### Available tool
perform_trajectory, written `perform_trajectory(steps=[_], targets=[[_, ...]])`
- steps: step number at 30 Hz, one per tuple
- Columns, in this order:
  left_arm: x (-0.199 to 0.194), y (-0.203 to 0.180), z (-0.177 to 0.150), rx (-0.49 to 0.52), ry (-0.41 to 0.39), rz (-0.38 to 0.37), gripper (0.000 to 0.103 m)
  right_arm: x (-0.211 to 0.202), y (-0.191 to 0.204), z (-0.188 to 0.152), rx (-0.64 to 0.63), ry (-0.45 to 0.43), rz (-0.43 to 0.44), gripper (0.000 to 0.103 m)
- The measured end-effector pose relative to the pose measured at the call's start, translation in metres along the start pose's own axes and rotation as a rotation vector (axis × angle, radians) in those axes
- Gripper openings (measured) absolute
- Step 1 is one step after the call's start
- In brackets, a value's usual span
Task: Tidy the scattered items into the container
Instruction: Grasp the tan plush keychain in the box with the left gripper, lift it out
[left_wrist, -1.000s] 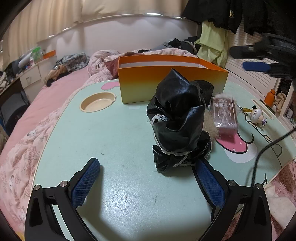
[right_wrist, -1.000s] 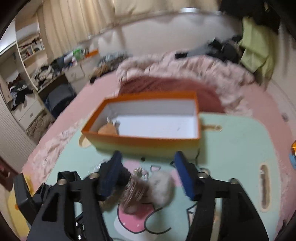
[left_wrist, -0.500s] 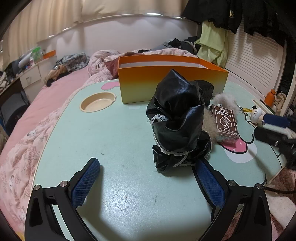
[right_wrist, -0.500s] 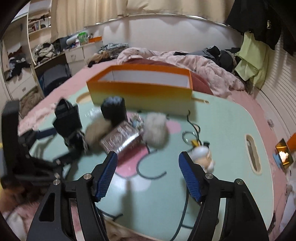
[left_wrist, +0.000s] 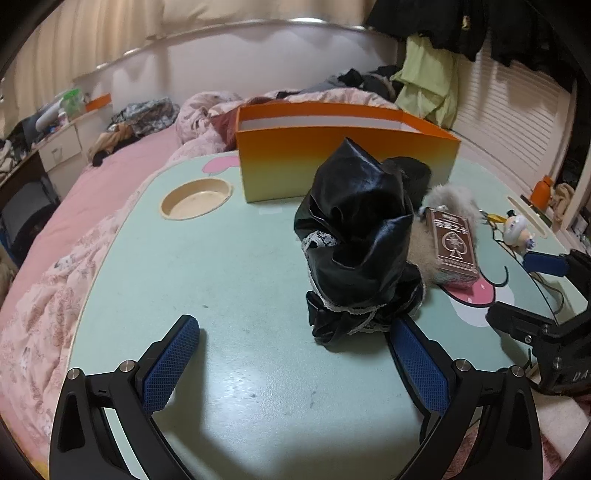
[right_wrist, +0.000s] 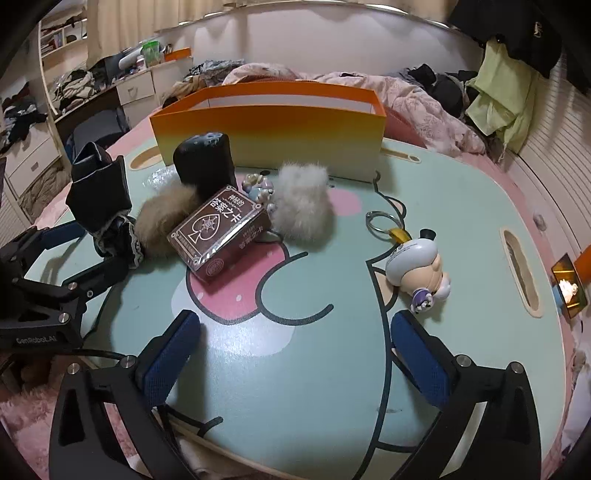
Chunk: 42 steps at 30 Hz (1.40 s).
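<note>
Step in hand: looked like the reach-in before a pickup. Nothing was gripped by either tool, and most of the clutter was sitting out on the mint cartoon table (right_wrist: 461, 206).

Right gripper (right_wrist: 293, 354): jaws were opening, pretty much spread as wide as they go, with only bare tabletop between the pads. It sat low in the frame, aimed at the pile in the middle.

Left gripper (left_wrist: 295, 363): spread wide too, nothing pinched. Its right pad sat just beside the foot of the black satin pouch (left_wrist: 358, 251), centre of that view; whether it touched, I couldn't tell.

Container: the orange box (right_wrist: 269, 125) stood at the top centre, behind the pile. From these angles I couldn't see what was inside it.

Scattered stuff: brown card box (right_wrist: 219, 236) left of centre, leaning on a tan fur pom-pom (right_wrist: 162, 221), grey fur pom-pom (right_wrist: 303, 203) just to its right, black cylinder (right_wrist: 203, 162) behind, figurine keychain (right_wrist: 417, 266) off to the right on its own.

Next move, my guess: the right tool needs to push forward and pick one target. The keychain looks easiest since it's clear of the rest. The card box is wide and tilted, so the pads would have to straddle its short sides.
</note>
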<state>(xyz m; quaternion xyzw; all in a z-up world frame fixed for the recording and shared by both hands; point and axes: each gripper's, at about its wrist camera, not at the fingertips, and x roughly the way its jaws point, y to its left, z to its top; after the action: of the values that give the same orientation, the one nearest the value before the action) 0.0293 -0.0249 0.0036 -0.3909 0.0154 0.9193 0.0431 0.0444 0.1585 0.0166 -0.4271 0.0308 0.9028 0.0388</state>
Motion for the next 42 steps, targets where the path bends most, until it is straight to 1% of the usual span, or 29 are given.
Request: perform_trajectory(steps=[3,6,7,8,10,11,12,13,14,15,16,17,18,19,20,22,24,26,31,32,33,35,38,39,42], targets=[[-0.009,0.007,0.012,-0.024,-0.014,-0.043,0.103,0.0,0.0,0.0,0.003,-0.002,0.002,0.103],[-0.036,0.013,0.043,-0.01,-0.073,-0.11,0.103,0.0,0.002,-0.001,0.003,-0.003,0.002,0.103],[-0.041,0.014,0.053,-0.001,-0.083,-0.121,0.103,0.0,0.002,-0.002,0.003,-0.003,0.002,0.103],[-0.049,0.014,0.068,0.016,-0.094,-0.131,0.103,0.0,0.002,-0.002,0.003,-0.003,0.002,0.103],[-0.062,0.014,0.11,0.041,-0.108,-0.123,0.102,0.0,0.003,-0.002,0.003,-0.004,0.002,0.103],[-0.062,0.012,0.129,0.054,-0.098,-0.127,0.099,0.0,0.003,-0.002,0.003,-0.004,0.002,0.103],[-0.057,0.01,0.148,0.076,-0.075,-0.136,0.091,0.0,0.003,-0.002,0.004,-0.004,0.002,0.103],[-0.05,0.009,0.16,0.091,-0.052,-0.14,0.086,0.0,0.003,-0.001,0.003,-0.004,0.002,0.103],[-0.032,0.006,0.182,0.11,0.013,-0.132,0.073,0.0,0.003,-0.001,0.003,-0.004,0.002,0.103],[-0.017,0.004,0.193,0.114,0.067,-0.121,0.059,0.0,0.003,-0.001,0.003,-0.004,0.002,0.103],[0.007,0.0,0.206,0.121,0.144,-0.099,0.05,0.0,0.003,-0.001,0.003,-0.004,0.003,0.103],[0.019,-0.001,0.212,0.128,0.184,-0.082,0.032,0.0,0.003,-0.001,0.003,-0.004,0.003,0.103],[0.042,-0.005,0.218,0.146,0.244,-0.046,0.026,0.0,0.003,-0.001,0.003,-0.005,0.003,0.103],[0.059,-0.009,0.22,0.168,0.284,-0.013,0.026,0.0,0.004,-0.001,0.003,-0.006,0.004,0.103],[0.083,-0.015,0.221,0.205,0.339,0.041,0.025,0.0,0.004,-0.001,0.002,-0.006,0.004,0.103],[0.112,-0.021,0.217,0.248,0.414,0.106,0.022,0.0,0.005,0.0,0.001,-0.008,0.006,0.103],[0.127,-0.026,0.211,0.281,0.456,0.14,0.017,0.0,0.004,0.0,0.0,-0.011,0.008,0.103],[0.136,-0.03,0.209,0.308,0.473,0.171,0.016,0.0,0.004,0.001,-0.001,-0.013,0.011,0.103],[0.147,-0.031,0.207,0.31,0.486,0.229,0.016,0.001,0.003,0.0,-0.003,-0.018,0.014,0.103],[0.15,-0.031,0.207,0.312,0.491,0.237,0.013,0.001,0.003,0.0,-0.003,-0.019,0.014,0.103],[0.153,-0.031,0.205,0.315,0.498,0.248,0.006,0.001,0.003,0.0,-0.003,-0.019,0.014,0.103],[0.154,-0.032,0.205,0.328,0.483,0.264,0.004,0.001,0.003,-0.001,-0.003,-0.019,0.013,0.103],[0.151,-0.033,0.206,0.326,0.471,0.252,0.003,0.001,0.003,0.0,-0.003,-0.019,0.013,0.103],[0.145,-0.033,0.207,0.322,0.451,0.244,0.003,0.001,0.003,0.0,-0.003,-0.019,0.013,0.103],[0.115,-0.034,0.215,0.298,0.37,0.165,0.003,0.001,0.004,0.0,-0.003,-0.019,0.013,0.103]])
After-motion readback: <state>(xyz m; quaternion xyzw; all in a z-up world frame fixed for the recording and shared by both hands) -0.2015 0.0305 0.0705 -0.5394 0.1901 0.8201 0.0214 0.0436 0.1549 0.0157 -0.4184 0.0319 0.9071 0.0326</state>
